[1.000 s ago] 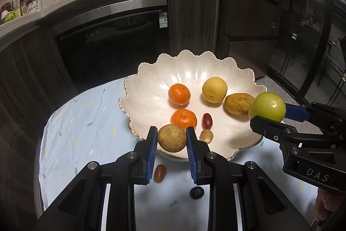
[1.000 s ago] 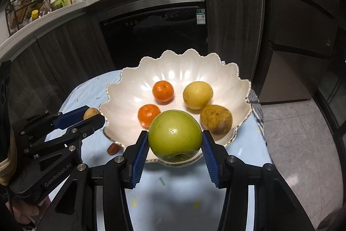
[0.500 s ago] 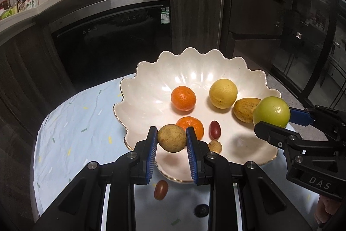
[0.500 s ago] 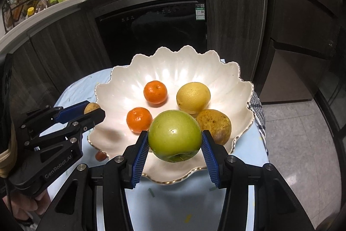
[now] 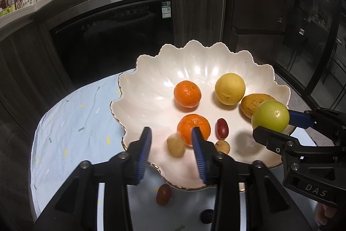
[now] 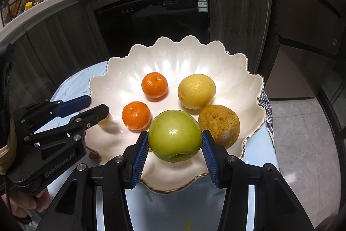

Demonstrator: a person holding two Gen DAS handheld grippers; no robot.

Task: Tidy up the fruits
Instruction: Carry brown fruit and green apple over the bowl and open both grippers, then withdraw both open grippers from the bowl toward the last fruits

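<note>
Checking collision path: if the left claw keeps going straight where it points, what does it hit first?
Probably the small tan fruit lying between the open left claw's pads, then the white bowl floor. The near orange sits close by; depth is unclear.

Scalloped white bowl (image 5: 151,79) holds two mandarins (image 5: 187,94), lemon (image 5: 230,88), brown speckled fruit (image 6: 218,122), small tan fruit (image 5: 175,145) (blurred). Green apple (image 6: 174,135) clamped above near rim.

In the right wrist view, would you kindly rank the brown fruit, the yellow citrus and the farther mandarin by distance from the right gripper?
From the right gripper, shut on the green apple:
1. Brown fruit, just right of the apple.
2. Yellow citrus, behind it, mid-bowl.
3. Farther mandarin, back left; close to the citrus, but slightly farther.
</note>
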